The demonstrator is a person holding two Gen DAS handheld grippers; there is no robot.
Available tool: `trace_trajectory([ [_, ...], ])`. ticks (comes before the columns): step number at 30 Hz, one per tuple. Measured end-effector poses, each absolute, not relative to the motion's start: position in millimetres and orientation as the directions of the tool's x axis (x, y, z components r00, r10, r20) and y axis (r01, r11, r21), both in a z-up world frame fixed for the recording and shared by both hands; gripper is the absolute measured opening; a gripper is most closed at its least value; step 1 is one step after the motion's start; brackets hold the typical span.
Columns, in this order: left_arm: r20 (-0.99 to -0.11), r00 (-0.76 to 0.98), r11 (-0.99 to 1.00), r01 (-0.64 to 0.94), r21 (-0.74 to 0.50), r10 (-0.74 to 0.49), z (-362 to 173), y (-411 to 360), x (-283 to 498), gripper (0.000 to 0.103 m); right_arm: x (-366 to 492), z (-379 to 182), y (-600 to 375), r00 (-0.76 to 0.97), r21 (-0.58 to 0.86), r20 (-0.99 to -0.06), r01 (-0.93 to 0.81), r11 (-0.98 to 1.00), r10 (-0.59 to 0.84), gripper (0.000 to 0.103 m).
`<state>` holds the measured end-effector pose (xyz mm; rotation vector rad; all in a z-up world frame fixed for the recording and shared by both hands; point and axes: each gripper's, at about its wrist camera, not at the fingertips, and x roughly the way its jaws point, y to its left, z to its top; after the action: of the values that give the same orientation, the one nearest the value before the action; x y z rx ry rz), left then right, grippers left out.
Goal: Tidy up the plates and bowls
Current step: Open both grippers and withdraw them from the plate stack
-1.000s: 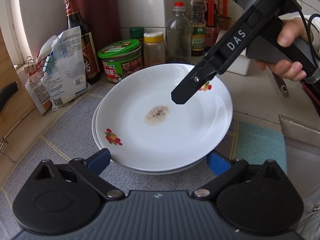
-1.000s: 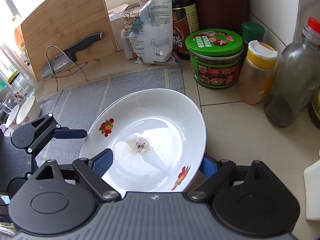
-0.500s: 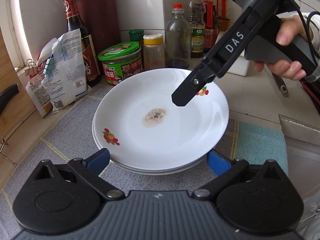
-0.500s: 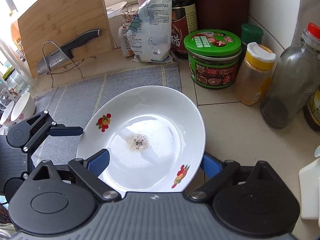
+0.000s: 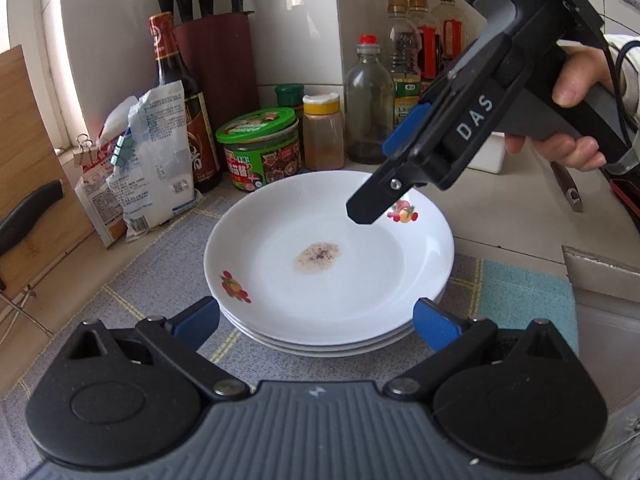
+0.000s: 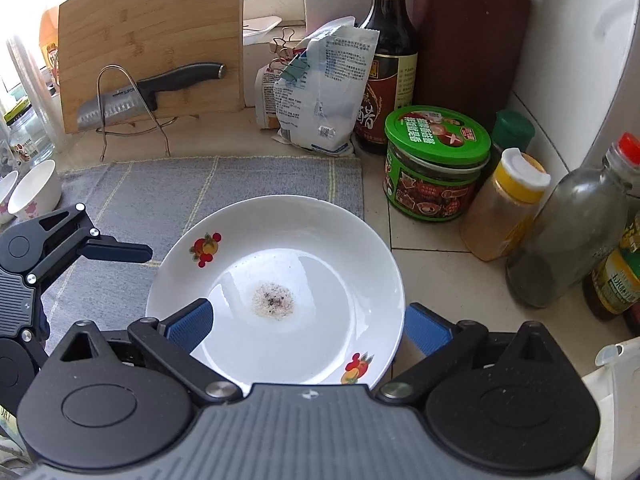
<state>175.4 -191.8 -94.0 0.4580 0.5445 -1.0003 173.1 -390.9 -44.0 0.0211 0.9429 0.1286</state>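
Plates: I see a stack of white plates [image 5: 328, 276] resting on the grey woven mat [image 5: 132, 292], the top one carrying two fruit prints and a brownish speckled smear [image 5: 318, 257] at its centre.
Stack position: the far rim of the stack reaches past the mat's edge toward the tiled counter [image 6: 432, 264], near the green-lidded jar [image 6: 436, 164].
Right gripper [image 6: 308, 322]: my right tongs are opening, spread wide over the near part of the top plate; the blue pads [image 6: 192, 320] stand clear of the rim and pinch nothing.
Right gripper, other view: from the left camera I see it angled down above the plate's far side, with a hand [image 5: 576, 120] around its grey handle.
Left gripper [image 5: 316, 320]: my left tongs are spread wide, one blue pad at each side of the stack's near edge, not pressing on it.
Bowls: two small white bowls [image 6: 36, 190] sit at the mat's far left edge, well apart from the plates.
Backdrop: a soy sauce bottle [image 5: 180, 108], a clipped white bag [image 5: 156, 160], a yellow-capped spice jar [image 5: 323, 132] and a knife block [image 5: 216, 64] line the wall behind the plates.
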Motion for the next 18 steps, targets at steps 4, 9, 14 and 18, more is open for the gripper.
trace_trajectory([
  [4,-0.592,0.465,0.500,0.858,0.117,-0.659,-83.1,-187.4,177.8,0.102,170.8,-42.2,-389.6,0.589,0.055,-0.802,-0.090,0.994,0.098,0.103],
  [9,-0.556,0.520,0.554,0.823,0.124,-0.648,-68.1,-182.1,180.8,0.102,163.5,-37.2,-384.4,0.610,0.001,-0.792,-0.061,0.998,0.038,0.103],
  [14,-0.535,0.576,0.628,0.771,0.106,-0.618,-58.9,-174.7,180.2,0.102,154.2,-33.7,-375.6,0.634,-0.045,-0.773,-0.027,0.999,-0.018,0.103],
  [18,-0.530,0.608,0.681,0.728,0.077,-0.591,-54.4,-166.6,174.8,0.102,147.3,-32.9,-367.9,0.650,-0.051,-0.759,-0.021,0.998,-0.025,0.103],
])
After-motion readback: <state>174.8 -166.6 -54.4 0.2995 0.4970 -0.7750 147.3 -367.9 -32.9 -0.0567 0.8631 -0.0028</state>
